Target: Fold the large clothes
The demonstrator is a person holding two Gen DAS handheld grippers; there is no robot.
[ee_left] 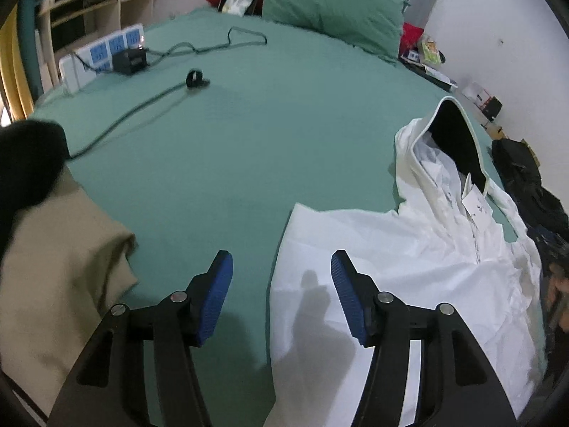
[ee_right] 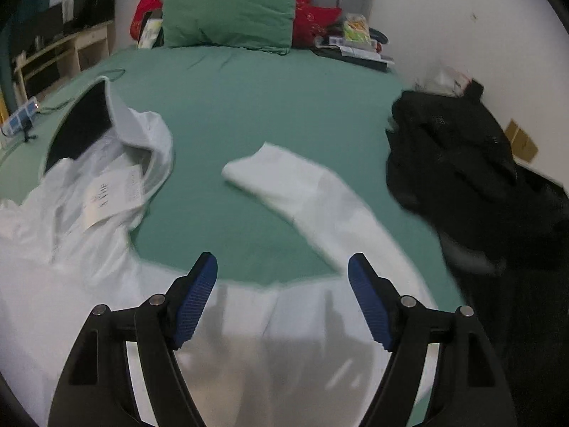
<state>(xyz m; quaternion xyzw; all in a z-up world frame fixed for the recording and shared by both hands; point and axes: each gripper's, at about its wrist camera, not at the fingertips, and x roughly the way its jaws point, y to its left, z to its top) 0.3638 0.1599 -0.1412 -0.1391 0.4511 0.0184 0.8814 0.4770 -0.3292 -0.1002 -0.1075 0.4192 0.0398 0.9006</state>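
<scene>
Your left gripper [ee_left: 281,267] hangs released over the jacket [ee_left: 391,267] hem, nothing btwn the pads. Right gripper [ee_right: 282,270] is also wide, empty, above the white fabric. Jacket lies spread on the green bed [ee_left: 231,142], hood [ee_right: 106,121] up, sleeve [ee_right: 302,192] angled out, probably flat; blurred there.

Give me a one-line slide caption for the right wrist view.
Open right claw above a white hooded jacket spread on the green bed, one sleeve stretched out.
</scene>
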